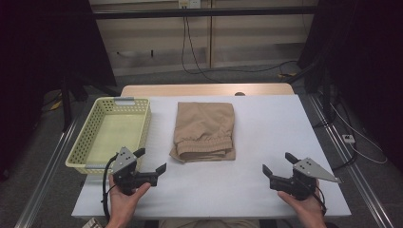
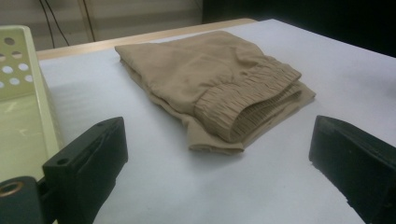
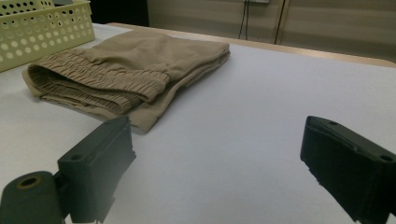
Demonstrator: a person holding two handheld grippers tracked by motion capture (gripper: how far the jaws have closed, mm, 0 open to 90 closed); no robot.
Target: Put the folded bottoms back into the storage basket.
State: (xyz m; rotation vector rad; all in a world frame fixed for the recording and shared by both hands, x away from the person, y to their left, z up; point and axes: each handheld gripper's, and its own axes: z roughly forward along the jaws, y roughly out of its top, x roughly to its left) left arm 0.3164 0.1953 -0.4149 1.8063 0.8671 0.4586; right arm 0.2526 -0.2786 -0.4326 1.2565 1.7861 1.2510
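High view first: your left tongs (image 1: 151,160) sit near the front-left of the worktop (image 1: 266,137), held in your left hand (image 1: 124,195), jaws spread wide with nothing between them. They hover just in front of the near corner of the yellow basket (image 1: 81,151) and angle in toward the middle. Your right tongs (image 1: 277,163) mirror that on the front-right, cradled in your right hand (image 1: 304,205), jaws also wide apart and empty, pointing up and left across the white surface.

Looking along the left tongs (image 2: 215,154), you've got both black jaws at the bottom corners of the left gripper view with a clear stretch of worktop (image 2: 327,79) between them. Straight ahead lie the folded tan shorts (image 2: 210,79), elastic waistband end nearest to you, not touching either jaw. The basket (image 2: 23,84) wall runs along the left edge there.

Same deal from the right tongs (image 3: 217,154): jaws open, bare worktop (image 3: 280,93) in the gap, and the shorts (image 3: 126,70) off to the upper left with the ribbed waistband facing you. The basket (image 3: 42,28) peeks in behind them at the top left corner.

Back on the high view, the shorts (image 1: 204,130) lie flat around the middle of the worktop, just beside the basket's right wall but apart from it, and roughly between your two tongs, a bit further out. The basket itself looks empty inside.
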